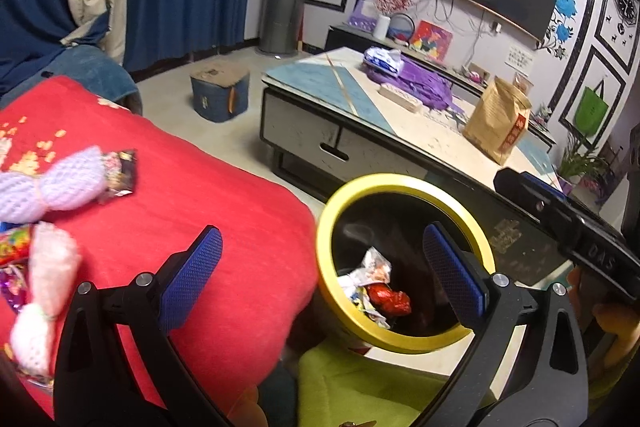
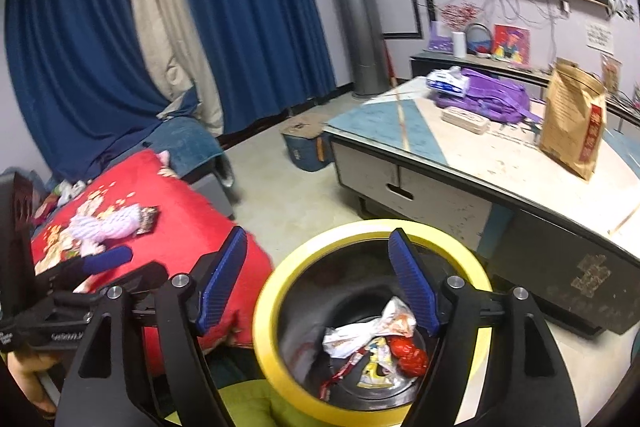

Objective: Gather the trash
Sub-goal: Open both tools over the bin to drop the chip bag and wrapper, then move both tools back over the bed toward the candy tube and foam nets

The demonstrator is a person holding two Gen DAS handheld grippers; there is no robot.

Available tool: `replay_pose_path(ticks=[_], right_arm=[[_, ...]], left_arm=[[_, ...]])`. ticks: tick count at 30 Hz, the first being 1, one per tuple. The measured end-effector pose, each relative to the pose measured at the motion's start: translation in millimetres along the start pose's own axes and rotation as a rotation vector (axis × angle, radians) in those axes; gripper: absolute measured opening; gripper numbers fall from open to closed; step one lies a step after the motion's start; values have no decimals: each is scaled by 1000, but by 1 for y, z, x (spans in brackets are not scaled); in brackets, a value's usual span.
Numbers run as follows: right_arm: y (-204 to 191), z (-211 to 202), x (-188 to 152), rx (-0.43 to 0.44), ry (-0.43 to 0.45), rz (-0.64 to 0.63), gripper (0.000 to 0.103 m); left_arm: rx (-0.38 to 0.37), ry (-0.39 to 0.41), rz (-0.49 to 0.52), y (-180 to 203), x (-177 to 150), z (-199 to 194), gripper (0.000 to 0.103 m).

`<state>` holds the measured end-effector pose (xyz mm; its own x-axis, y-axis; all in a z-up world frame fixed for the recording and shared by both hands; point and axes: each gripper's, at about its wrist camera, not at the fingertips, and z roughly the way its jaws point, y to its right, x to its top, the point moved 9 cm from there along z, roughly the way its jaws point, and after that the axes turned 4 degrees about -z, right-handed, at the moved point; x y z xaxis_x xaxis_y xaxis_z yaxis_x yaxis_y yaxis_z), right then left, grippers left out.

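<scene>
A yellow-rimmed black bin (image 1: 404, 183) (image 2: 280, 279) stands on the floor beside a red-covered surface (image 1: 200, 211) (image 2: 188, 211). Inside it lie crumpled wrappers (image 1: 370, 267) (image 2: 360, 335) and a red wrapper (image 1: 390, 301) (image 2: 410, 351). My left gripper (image 1: 320, 259) hangs open over the bin's left rim, nothing between its blue pads. My right gripper (image 2: 320, 255) is open above the bin, also bare. On the red cover lie white foam netting (image 1: 52, 183) (image 2: 108, 225), a dark wrapper (image 1: 122, 173) (image 2: 146, 219), a pink-white net piece (image 1: 46, 283) and colourful wrappers (image 1: 12, 247).
A low coffee table (image 1: 352, 115) (image 2: 460, 155) stands right of the bin, holding a purple bag (image 1: 420, 79) (image 2: 492, 95) and a brown paper bag (image 1: 498, 119) (image 2: 572, 119). A blue box (image 1: 220, 91) (image 2: 306, 143) sits on the floor. Green fabric (image 1: 360, 383) lies below the bin.
</scene>
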<state>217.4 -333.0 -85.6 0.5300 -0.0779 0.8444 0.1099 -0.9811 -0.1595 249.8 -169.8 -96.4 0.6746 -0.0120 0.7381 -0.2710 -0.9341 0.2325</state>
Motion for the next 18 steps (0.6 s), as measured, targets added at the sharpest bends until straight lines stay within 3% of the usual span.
replay_pose_path(ticks=[18], right_arm=[[-74, -3, 0, 101, -14, -105, 76]], left_arm=[[157, 116, -111, -91, 16, -59, 92]])
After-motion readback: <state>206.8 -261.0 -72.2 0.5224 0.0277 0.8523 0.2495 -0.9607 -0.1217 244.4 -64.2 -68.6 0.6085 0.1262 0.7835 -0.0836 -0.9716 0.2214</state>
